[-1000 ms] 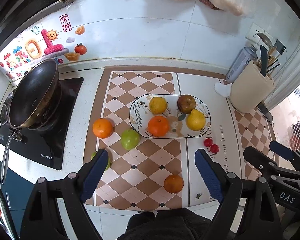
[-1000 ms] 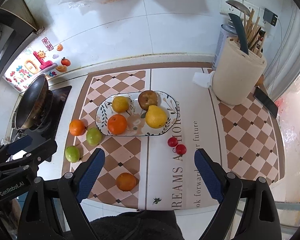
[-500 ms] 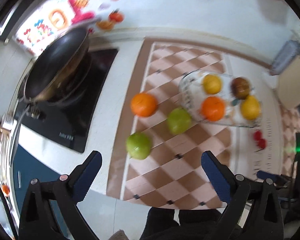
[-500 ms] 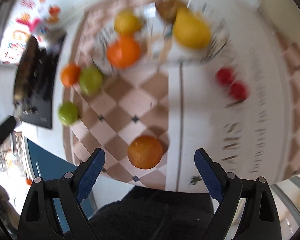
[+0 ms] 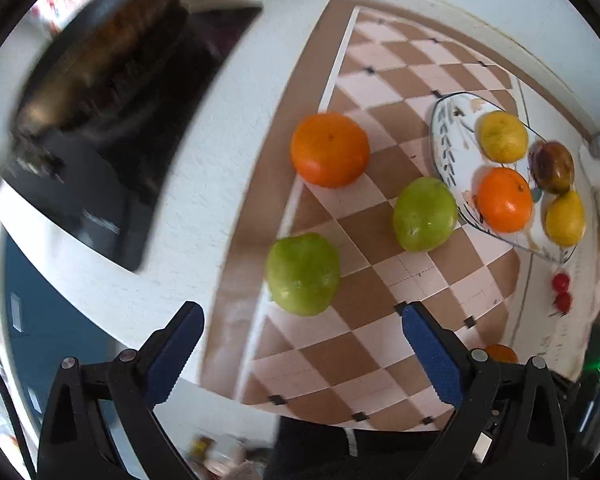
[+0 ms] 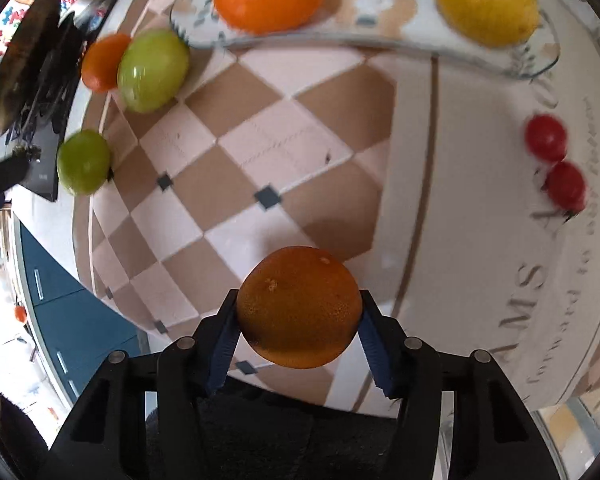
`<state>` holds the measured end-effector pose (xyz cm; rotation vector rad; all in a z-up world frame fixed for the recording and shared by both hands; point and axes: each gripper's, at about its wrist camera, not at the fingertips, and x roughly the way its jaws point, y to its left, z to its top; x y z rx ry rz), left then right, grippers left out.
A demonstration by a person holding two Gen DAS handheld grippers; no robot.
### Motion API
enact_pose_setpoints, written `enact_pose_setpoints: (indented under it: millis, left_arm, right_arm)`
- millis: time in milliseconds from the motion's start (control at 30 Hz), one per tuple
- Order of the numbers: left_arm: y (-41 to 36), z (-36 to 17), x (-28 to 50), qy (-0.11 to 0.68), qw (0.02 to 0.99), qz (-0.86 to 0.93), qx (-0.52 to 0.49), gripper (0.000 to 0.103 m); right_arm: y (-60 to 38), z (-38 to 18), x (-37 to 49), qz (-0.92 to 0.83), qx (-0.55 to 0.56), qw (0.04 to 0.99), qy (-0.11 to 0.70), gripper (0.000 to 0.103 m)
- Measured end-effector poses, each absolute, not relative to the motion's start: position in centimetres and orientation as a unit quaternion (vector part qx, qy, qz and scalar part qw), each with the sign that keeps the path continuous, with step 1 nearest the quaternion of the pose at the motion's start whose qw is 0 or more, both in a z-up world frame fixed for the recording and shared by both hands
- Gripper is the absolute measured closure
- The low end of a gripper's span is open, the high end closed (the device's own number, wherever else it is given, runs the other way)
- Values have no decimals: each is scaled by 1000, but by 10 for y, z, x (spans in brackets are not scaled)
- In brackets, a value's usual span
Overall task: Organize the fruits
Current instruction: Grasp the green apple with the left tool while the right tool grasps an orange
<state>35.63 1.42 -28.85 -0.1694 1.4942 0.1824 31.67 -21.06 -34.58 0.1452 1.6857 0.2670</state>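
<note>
Dark orange (image 6: 298,307) gripped between right gripper (image 6: 298,330) pads, above checkered mat (image 6: 260,128). Left gripper (image 5: 302,342) spread wide, nothing held; green fruit (image 5: 303,274) just ahead on mat. Beyond: patterned plate (image 5: 446,152) loaded with orange, two yellow fruits, brown fruit.
</note>
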Motion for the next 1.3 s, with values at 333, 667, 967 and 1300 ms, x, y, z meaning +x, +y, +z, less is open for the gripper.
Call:
enact_pose_setpoints:
  millis: [333, 667, 967, 1300]
  left_arm:
    - [36, -355, 384, 733, 659, 70, -157, 4]
    - [8, -364, 367, 728, 667, 69, -146, 51]
    - [-70, -359, 355, 727, 679, 7, -105, 51]
    - [-93, -367, 350, 731, 676, -5, -89, 51]
  right_arm:
    - [-252, -344, 350, 95, 101, 656, 742, 44]
    - [-265, -355, 354, 93, 120, 651, 744, 44]
    - [-275, -355, 357, 94, 134, 647, 745, 40]
    - [-273, -347, 347, 102, 114, 662, 734, 45]
